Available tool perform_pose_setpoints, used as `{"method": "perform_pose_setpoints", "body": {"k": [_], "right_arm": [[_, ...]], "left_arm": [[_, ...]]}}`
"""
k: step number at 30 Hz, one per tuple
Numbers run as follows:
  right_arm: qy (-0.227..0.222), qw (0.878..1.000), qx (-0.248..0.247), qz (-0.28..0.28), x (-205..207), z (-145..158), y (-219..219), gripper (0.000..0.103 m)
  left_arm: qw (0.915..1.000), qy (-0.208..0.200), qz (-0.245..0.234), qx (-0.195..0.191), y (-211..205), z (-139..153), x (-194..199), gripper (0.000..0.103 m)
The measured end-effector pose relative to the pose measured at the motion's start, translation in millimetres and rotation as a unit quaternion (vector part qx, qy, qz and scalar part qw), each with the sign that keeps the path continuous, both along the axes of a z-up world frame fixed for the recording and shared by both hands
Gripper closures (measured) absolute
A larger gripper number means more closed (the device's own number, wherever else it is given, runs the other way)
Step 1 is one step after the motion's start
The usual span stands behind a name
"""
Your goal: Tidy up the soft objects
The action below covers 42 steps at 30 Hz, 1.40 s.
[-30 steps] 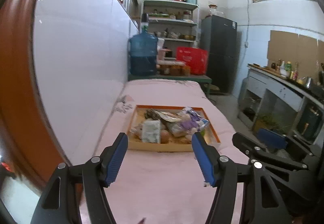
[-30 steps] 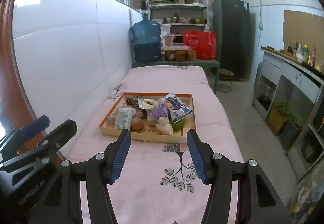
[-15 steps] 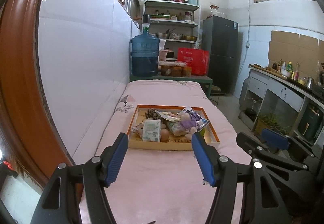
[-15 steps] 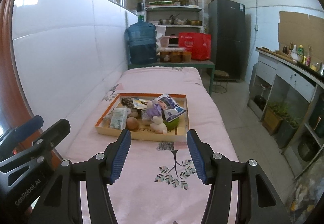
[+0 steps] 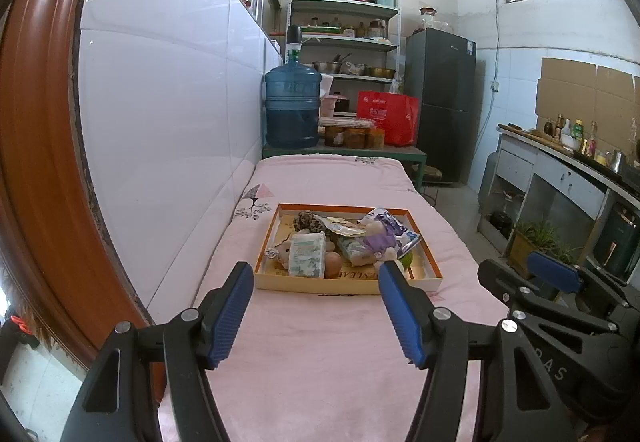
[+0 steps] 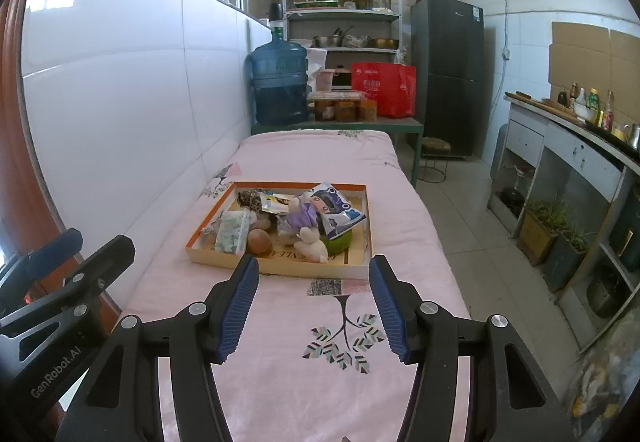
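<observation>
Left wrist view: the left tool (image 5: 316, 308) hovers over the pink bed (image 5: 320, 354) with its blue-padded fingers (image 5: 232, 316) spread wide and nothing between them; the right tool (image 6: 314, 306) hangs beside it, equally spread and empty. Just beyond both tools, an orange-rimmed tray (image 5: 434, 274) rests on the bed, heaped with soft objects: a tissue pack (image 5: 307, 256), a purple plush toy (image 6: 302, 216), a white plush toy (image 6: 314, 244) and a printed snack bag (image 6: 334, 208). Farther back, past the foot of the bed, a blue water jug (image 5: 292, 106) and a red bag (image 5: 386, 118) stand on a green counter (image 5: 412, 152).
</observation>
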State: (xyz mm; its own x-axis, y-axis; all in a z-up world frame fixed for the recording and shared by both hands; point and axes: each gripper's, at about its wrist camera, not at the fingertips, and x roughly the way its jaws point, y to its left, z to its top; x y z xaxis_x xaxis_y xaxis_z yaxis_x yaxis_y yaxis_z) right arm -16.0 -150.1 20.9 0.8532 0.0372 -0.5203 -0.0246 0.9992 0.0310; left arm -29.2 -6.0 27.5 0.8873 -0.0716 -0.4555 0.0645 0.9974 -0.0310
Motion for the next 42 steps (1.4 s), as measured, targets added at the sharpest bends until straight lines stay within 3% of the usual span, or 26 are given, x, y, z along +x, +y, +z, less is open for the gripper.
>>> {"method": "perform_pose_setpoints", "body": {"k": [42], "right_arm": [[0.009,1.000,0.001,0.003,2,-8,1,0.044]], "left_arm": [[0.9999,0.011,0.005,0.004,0,-12,3,0.038]]}}
